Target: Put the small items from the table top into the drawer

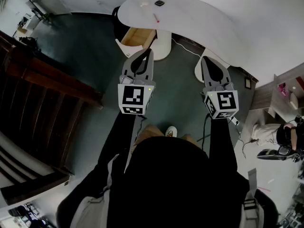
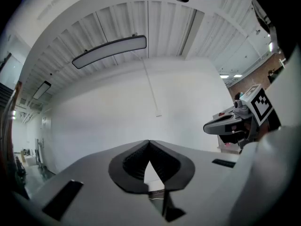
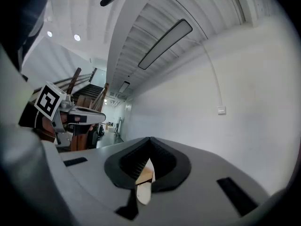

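Note:
A white curved table (image 1: 190,13) stands a way ahead of me in the head view. On it lie a small dark square item (image 1: 159,3), a thin pink stick (image 1: 156,18) and a small white item (image 1: 144,4). Under the table's left part a wooden drawer (image 1: 137,37) stands pulled out. My left gripper (image 1: 149,50) and right gripper (image 1: 204,58) are held up side by side, well short of the table, pointing toward it. Both are shut with nothing between the jaws, as the left gripper (image 2: 149,141) and right gripper (image 3: 149,139) show in their own views against a white wall.
A dark wooden stair rail (image 1: 42,80) runs along the left. The white table pedestal (image 1: 164,44) stands beside the drawer, and a cable (image 1: 187,46) trails over the grey floor. Shelves and clutter (image 1: 285,99) fill the right side. My shoe (image 1: 171,131) shows below.

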`<state>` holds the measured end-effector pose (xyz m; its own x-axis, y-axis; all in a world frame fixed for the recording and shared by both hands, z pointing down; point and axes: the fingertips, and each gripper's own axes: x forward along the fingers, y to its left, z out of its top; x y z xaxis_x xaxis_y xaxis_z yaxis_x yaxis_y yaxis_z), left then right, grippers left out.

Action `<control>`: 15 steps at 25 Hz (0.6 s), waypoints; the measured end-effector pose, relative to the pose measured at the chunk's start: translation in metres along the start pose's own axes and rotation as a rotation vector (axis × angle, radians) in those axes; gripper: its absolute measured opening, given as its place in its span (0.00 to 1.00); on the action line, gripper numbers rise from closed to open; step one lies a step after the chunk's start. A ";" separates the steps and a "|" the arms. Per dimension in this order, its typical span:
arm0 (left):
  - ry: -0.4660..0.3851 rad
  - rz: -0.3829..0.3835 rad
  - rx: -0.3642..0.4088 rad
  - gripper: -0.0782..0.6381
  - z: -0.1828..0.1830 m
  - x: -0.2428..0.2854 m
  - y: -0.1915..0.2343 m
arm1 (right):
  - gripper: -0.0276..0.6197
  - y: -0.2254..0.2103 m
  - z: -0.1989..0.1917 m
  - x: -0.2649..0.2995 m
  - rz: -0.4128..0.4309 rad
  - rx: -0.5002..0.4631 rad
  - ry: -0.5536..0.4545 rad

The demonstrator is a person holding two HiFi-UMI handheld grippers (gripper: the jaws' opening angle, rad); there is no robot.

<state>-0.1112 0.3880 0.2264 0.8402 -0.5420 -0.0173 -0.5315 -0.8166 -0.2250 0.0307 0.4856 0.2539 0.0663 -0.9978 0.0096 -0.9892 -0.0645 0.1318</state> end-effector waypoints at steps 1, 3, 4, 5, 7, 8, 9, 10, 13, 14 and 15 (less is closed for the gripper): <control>-0.001 0.001 0.000 0.13 0.000 0.000 0.000 | 0.08 0.001 0.000 0.000 0.000 -0.001 -0.001; -0.002 0.002 0.000 0.13 0.001 0.000 0.001 | 0.08 0.002 0.001 -0.001 0.002 -0.006 -0.004; -0.001 0.002 0.000 0.13 0.001 0.000 0.002 | 0.08 0.002 0.002 -0.002 0.006 -0.013 -0.006; 0.000 0.003 0.001 0.13 0.001 0.001 0.002 | 0.08 0.002 0.002 -0.002 0.010 -0.021 -0.009; 0.004 0.004 0.001 0.13 0.001 0.002 0.002 | 0.08 0.001 0.004 -0.003 0.015 -0.030 -0.012; 0.005 0.005 0.000 0.13 0.001 0.003 0.002 | 0.08 0.000 0.004 -0.003 0.015 -0.027 -0.015; 0.005 0.005 -0.003 0.13 0.001 0.003 0.002 | 0.08 -0.001 0.005 -0.004 0.012 -0.021 -0.022; 0.006 0.003 -0.006 0.13 0.001 0.003 0.002 | 0.08 -0.003 0.006 -0.004 0.005 -0.015 -0.031; 0.014 -0.006 -0.003 0.13 0.001 0.006 0.000 | 0.08 -0.011 0.008 -0.004 -0.017 -0.013 -0.052; 0.017 -0.007 -0.001 0.13 0.001 0.007 0.000 | 0.08 -0.013 0.008 -0.004 -0.019 -0.012 -0.057; 0.020 -0.007 0.002 0.13 0.000 0.007 0.000 | 0.09 -0.014 0.008 -0.004 -0.021 -0.009 -0.061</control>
<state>-0.1051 0.3838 0.2264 0.8415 -0.5403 0.0040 -0.5254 -0.8200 -0.2271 0.0437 0.4902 0.2437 0.0787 -0.9955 -0.0535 -0.9864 -0.0855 0.1404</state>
